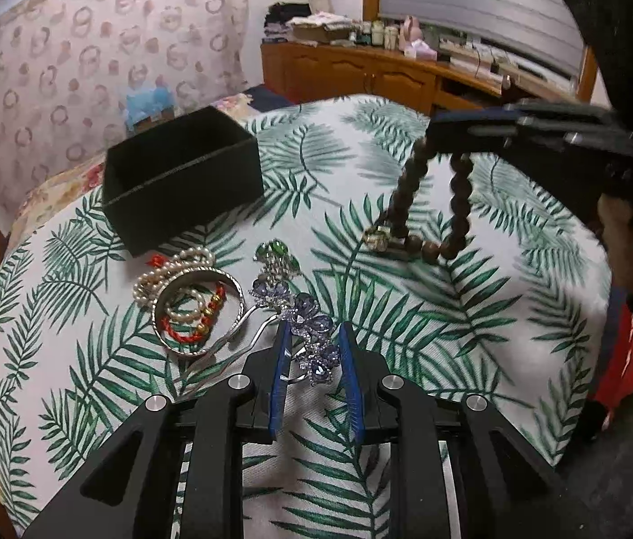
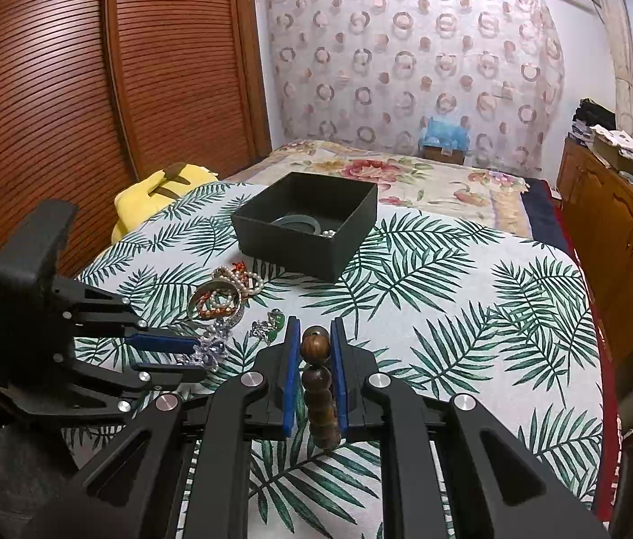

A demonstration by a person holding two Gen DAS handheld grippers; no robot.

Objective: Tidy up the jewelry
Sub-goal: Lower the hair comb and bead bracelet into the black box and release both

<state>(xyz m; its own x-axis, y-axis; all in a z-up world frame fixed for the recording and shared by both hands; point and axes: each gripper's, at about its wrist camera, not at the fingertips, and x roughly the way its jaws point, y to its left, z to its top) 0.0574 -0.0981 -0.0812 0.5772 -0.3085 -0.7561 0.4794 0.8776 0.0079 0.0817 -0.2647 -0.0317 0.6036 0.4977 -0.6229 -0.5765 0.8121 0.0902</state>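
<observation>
Under me spreads the leaf-print cloth (image 1: 473, 314), covering the whole work surface. Toward its far side sits the black box (image 2: 303, 242), open-topped, with a pale green bangle (image 2: 296, 224) lying inside and a few small pearls beside it. Nearer to me, a silver bangle (image 1: 200, 310) lies flat on the cloth, a pearl strand (image 1: 173, 269) and a red cord bracelet (image 1: 191, 328) tangled in and over it. Just beside that lies a green-stone brooch (image 1: 276, 256).

My right gripper (image 2: 316, 337) is clenched on the wooden bead bracelet (image 1: 433, 206), which hangs down from the pads in a loop, its lowest beads resting on the cloth. My left gripper (image 1: 314, 337) is down at the cloth, jaws narrowed onto the purple flower hairpin (image 1: 307, 319), pads pressing its crystal petals.
</observation>
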